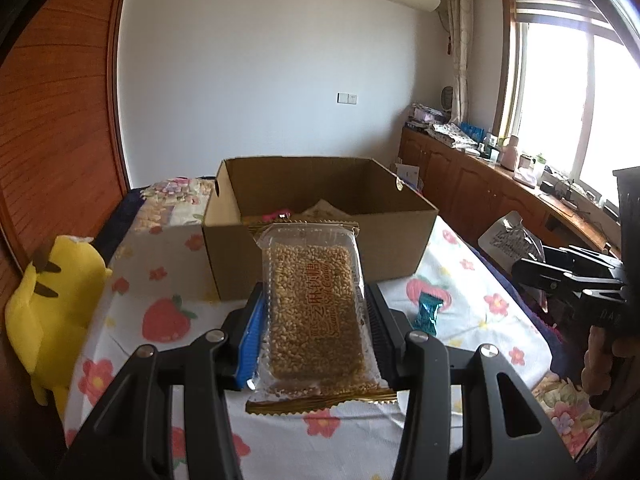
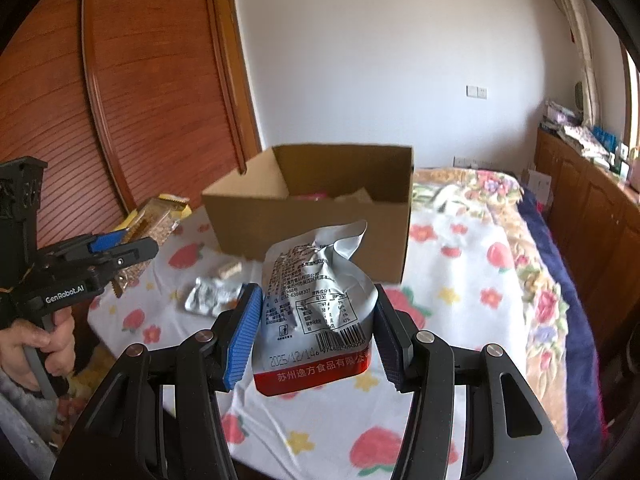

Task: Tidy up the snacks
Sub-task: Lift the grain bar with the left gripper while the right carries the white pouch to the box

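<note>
Both grippers are loaded and up off the bed. The left gripper point(image 1: 316, 332) is clamped on a sesame candy bar point(image 1: 316, 316) in its clear wrapper with gold crimped ends; the blue pad presses one long edge and the black pad the other, and the bar lies lengthwise between the fingers, its far end sticking out past the fingertips toward the cardboard box point(image 1: 320, 236). From the left wrist view the box sits straight ahead, open-topped, on the flower-and-strawberry bedsheet point(image 1: 168, 280), with the bar's far end overlapping its near wall in the picture. Something pink and a pale packet lie inside, though they're too hidden by the wall to name.

Over to the right gripper point(image 2: 316, 332): it's squeezing a silver foil pouch point(image 2: 316, 312) with a red band at its near end, pads dug into both crumpled sides, the torn-looking top flaring up toward the box point(image 2: 316, 220). The pouch hangs above the sheet, just short of the box's near corner.

On the sheet, a teal wrapped candy point(image 1: 426, 314) lies just right of the left gripper's fingers. In the right wrist view, a crumpled silver wrapper point(image 2: 210, 298) and a small pale wafer piece point(image 2: 229, 269) rest near the box's left front. A yellow plush toy point(image 1: 48, 316) leans at the bed's left edge.
</note>
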Available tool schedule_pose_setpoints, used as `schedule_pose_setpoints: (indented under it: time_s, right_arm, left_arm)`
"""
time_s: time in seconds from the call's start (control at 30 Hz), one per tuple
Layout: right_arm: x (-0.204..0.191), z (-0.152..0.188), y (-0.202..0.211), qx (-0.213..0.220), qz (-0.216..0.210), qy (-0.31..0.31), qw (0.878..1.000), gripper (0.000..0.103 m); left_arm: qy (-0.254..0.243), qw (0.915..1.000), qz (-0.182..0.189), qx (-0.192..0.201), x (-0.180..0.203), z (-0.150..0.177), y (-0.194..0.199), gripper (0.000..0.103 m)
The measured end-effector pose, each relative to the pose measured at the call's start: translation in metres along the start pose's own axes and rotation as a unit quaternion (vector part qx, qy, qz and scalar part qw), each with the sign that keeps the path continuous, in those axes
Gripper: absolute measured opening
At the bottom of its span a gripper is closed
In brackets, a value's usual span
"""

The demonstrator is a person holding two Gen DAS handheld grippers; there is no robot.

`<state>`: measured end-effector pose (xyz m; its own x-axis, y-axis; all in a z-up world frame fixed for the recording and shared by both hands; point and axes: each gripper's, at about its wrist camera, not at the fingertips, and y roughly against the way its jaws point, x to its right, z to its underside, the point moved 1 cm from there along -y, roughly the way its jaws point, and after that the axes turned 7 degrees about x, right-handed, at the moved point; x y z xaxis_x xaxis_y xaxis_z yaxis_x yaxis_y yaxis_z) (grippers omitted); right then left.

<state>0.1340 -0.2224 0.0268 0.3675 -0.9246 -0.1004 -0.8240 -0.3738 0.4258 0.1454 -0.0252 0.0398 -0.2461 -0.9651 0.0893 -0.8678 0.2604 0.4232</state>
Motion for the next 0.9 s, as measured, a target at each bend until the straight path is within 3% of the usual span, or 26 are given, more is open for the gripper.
schedule_pose_setpoints:
  time_s: [0.57,0.9]
  right_arm:
    - [0.003,-0.032,-0.015,0.011,-0.028,0.005,1.000,0.054]
    - [0.006,-0.049,-0.038,0.017,-0.021,0.009,1.000,0.055]
  left_arm:
    - [0.002,0.9998,-0.002,0.021,-0.009,-0.038,-0.004,0.047]
    - [0.002,0.9996,0.009,0.026,-0.025,-0.055,-0.036,0.047]
